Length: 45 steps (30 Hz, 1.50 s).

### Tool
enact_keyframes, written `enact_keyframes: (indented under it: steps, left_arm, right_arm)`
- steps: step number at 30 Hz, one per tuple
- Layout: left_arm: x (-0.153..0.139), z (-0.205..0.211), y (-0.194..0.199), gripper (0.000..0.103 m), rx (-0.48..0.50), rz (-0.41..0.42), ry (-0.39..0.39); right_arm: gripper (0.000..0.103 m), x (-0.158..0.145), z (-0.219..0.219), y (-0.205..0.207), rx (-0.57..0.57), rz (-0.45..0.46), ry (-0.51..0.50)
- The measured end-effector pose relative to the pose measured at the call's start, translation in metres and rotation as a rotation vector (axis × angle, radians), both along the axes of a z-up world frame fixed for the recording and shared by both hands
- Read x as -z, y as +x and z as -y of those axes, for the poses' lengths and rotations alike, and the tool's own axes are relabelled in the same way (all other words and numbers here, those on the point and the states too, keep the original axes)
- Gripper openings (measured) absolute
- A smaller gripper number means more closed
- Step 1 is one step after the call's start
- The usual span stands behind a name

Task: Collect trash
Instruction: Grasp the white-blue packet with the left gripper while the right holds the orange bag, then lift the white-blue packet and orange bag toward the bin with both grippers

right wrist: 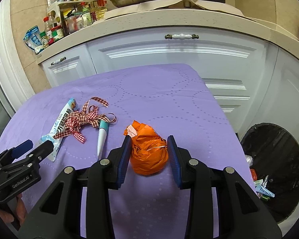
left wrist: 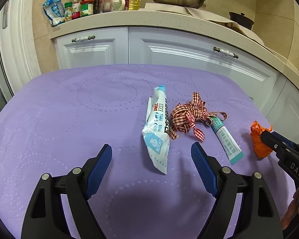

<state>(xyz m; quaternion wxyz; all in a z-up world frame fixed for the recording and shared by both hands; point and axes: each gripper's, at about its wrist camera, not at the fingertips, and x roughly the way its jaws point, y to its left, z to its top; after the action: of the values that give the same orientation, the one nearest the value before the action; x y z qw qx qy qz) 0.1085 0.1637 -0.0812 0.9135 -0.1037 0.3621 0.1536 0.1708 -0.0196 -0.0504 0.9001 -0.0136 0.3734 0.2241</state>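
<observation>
Four scraps remain on the purple cloth [right wrist: 169, 99]. Your right gripper [right wrist: 148, 155] brackets the near-right orange bag [right wrist: 148, 155], pads not yet pressing; soft and light, squeeze its middle. Left gripper [left wrist: 151, 155] gapes around the white packet [left wrist: 156, 131].

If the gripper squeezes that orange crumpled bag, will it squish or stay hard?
The orange bag looks like thin, wrinkled plastic balled up, so it would probably squish and feel light. Its rounded shape might let it roll a bit if nudged. The right gripper has its pads on either side, apparently not yet pressing.
</observation>
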Motion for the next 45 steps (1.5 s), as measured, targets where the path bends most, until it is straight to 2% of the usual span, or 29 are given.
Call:
enact_keyframes:
  steps: [4,5,8,9,10,18,37,45]
  left_arm:
    - [0.004,0.000,0.003,0.052,0.021,-0.023,-0.014]
    - [0.005,0.000,0.004,0.049,0.029,-0.029,-0.023]
    - [0.008,0.000,0.005,0.027,0.042,-0.039,-0.044]
    - [0.008,0.000,0.005,0.016,0.046,-0.042,-0.048]
    - [0.009,0.000,0.006,0.012,0.052,-0.044,-0.051]
    - [0.005,0.004,0.000,0.006,0.084,-0.020,-0.033]
    - [-0.003,-0.020,-0.035,0.005,-0.006,0.031,-0.039]
    - [-0.010,-0.020,-0.051,0.005,-0.022,0.063,-0.011]
  right_arm:
    - [0.036,0.001,0.002,0.002,0.002,-0.005,0.005]
    - [0.036,0.002,0.002,0.002,0.003,-0.007,0.007]
    - [0.036,0.003,0.003,0.002,0.005,-0.009,0.010]
    - [0.036,0.004,0.004,0.002,0.005,-0.010,0.011]
    - [0.036,0.004,0.004,0.002,0.004,-0.011,0.011]
    - [0.036,0.004,0.003,0.002,0.004,-0.009,0.010]
    - [0.036,-0.001,-0.001,-0.022,-0.013,0.033,0.017]
    - [0.036,-0.009,-0.001,-0.041,-0.026,0.075,0.018]
